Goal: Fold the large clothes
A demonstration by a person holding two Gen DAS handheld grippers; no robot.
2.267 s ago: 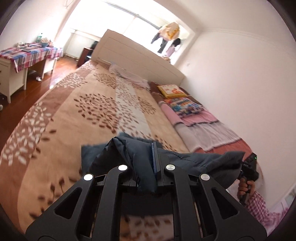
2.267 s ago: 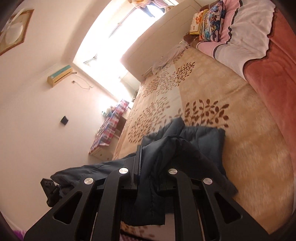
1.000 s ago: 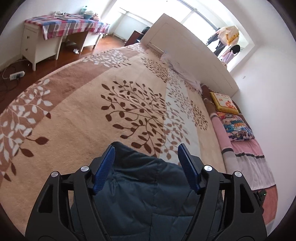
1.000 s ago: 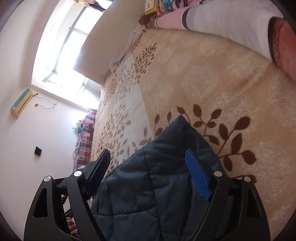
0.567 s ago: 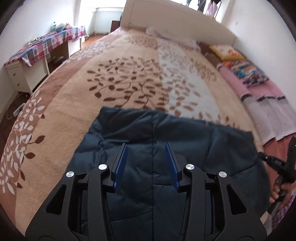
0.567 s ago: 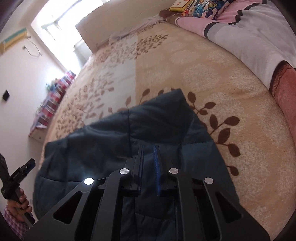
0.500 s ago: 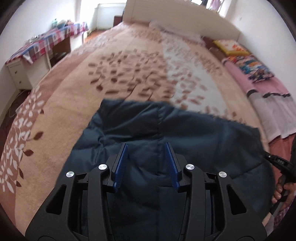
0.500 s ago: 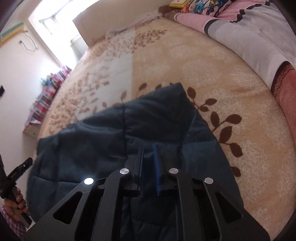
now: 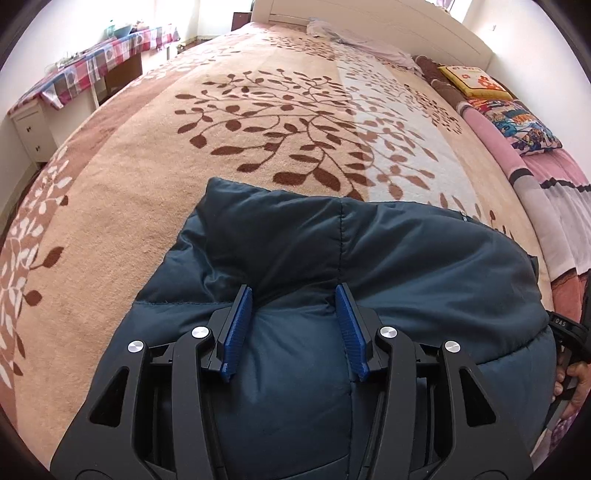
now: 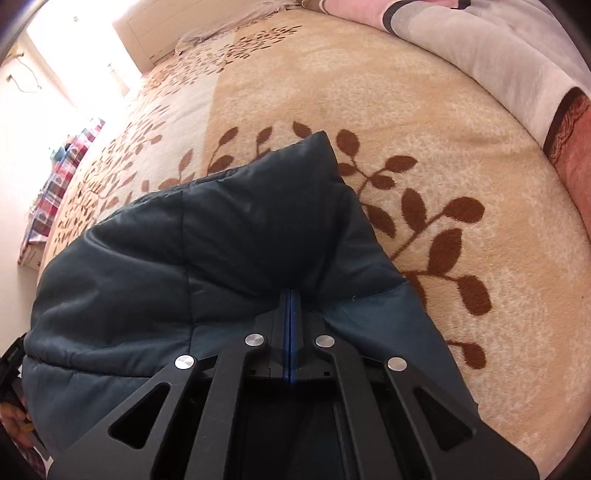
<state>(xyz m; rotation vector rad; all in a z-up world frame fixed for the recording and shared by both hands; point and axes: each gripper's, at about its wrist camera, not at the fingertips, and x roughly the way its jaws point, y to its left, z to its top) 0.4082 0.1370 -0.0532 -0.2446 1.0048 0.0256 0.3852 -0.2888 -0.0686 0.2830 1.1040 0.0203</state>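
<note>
I am looking across a wide bed covered by a tan blanket (image 9: pixel 155 177) patterned with brown leafy branches and a pale cream stripe. Beyond the far end of the blanket stands a white headboard (image 9: pixel 369 18), with a crumpled pale cloth (image 9: pixel 354 37) just below it. Along the blanket's right edge lie a yellow cushion (image 9: pixel 474 83), a colourful printed pillow (image 9: pixel 524 123) and a pink-and-grey striped quilt (image 9: pixel 554 199). Left of the blanket, a white desk (image 9: pixel 33 129) carries a red-and-blue checked cloth (image 9: pixel 99 62). Bright daylight floods in beside the headboard, washing out the white walls (image 10: pixel 22 147).
</note>
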